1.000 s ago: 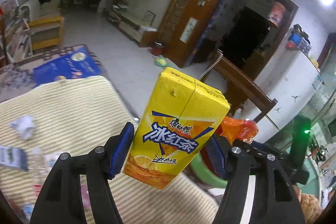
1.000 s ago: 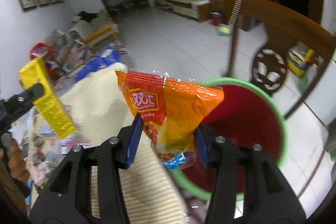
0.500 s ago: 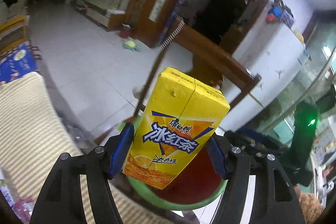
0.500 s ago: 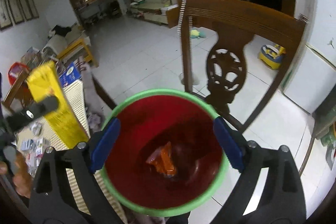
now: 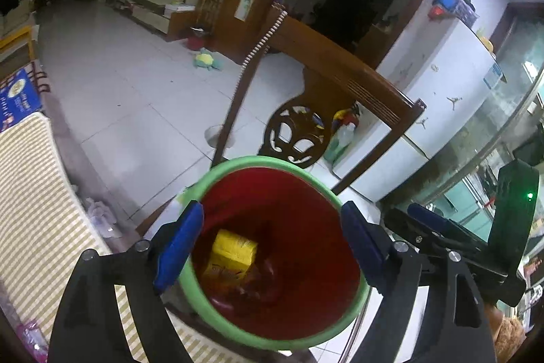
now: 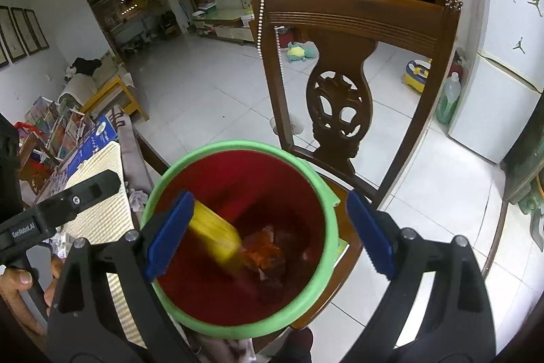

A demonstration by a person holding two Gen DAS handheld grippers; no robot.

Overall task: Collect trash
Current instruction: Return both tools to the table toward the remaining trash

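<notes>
A red bin with a green rim [image 5: 238,165] [image 6: 238,145] stands on a wooden chair seat below both grippers. The yellow drink carton [image 5: 233,252] [image 6: 216,235] is inside it, blurred in the right wrist view. An orange snack wrapper [image 6: 267,252] lies beside the carton at the bottom. My left gripper [image 5: 272,242] hangs over the bin, its jaws opening with nothing pressed between them. My right gripper [image 6: 270,232] is open above the bin and holds nothing. The left gripper's black body [image 6: 57,213] shows at the left in the right wrist view.
The carved wooden chair back [image 6: 340,63] [image 5: 340,80] rises just behind the bin. A table with a striped yellow cloth [image 5: 30,193] [image 6: 98,189] lies to the left, with litter at its near corner. A white fridge [image 5: 442,97] stands right; tiled floor [image 5: 119,91] beyond.
The left gripper carried the yellow carton from the table over the bin and let it go; it now lies inside. The right gripper dropped the orange wrapper in and stayed open.
</notes>
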